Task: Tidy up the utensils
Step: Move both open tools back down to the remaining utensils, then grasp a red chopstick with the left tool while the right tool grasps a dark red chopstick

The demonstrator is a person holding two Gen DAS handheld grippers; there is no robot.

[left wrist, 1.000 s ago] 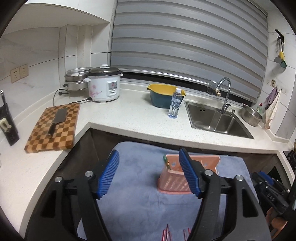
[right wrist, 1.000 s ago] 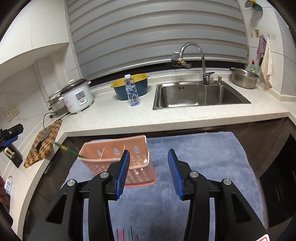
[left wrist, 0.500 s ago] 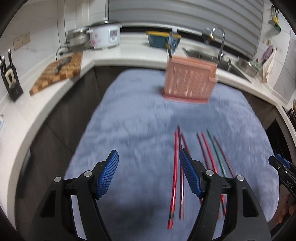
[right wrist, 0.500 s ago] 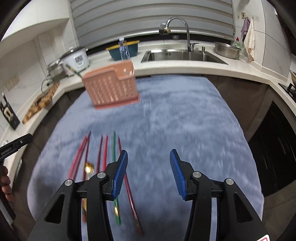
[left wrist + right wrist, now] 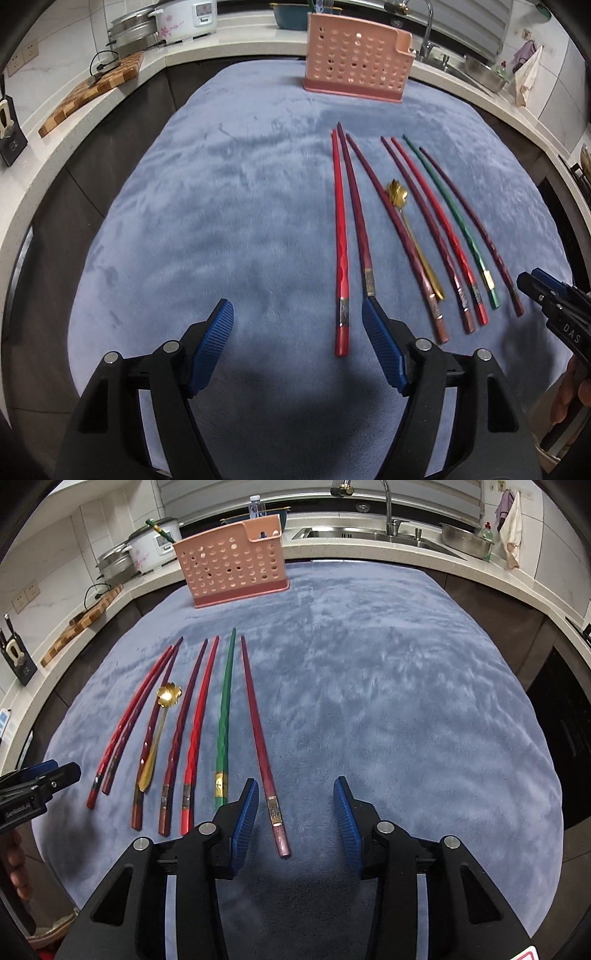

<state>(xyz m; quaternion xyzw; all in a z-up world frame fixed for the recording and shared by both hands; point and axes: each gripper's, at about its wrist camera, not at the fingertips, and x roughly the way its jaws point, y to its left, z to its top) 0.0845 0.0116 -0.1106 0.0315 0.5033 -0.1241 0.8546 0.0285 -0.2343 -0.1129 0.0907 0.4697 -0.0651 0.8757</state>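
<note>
Green chopstick [image 5: 159, 531] in basket [image 5: 232, 565]

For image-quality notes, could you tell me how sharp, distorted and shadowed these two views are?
Left wrist view: sharp, fisheye bows the white stone countertop, dark shadow on the blue fleece mat ahead of the open left gripper. Right wrist view: likewise sharp, shadow under the open right gripper.

A white rice cooker [image 5: 183, 16] stands on the pale counter [image 5: 74, 122]. Left of the cooker sit stacked steel steamer pots [image 5: 132, 31], then a checkered cutting board [image 5: 92, 92]. Far to the cooker's right are the faucet [image 5: 386, 500], a steel bowl [image 5: 466, 540] and a hanging cloth [image 5: 511, 526].
</note>
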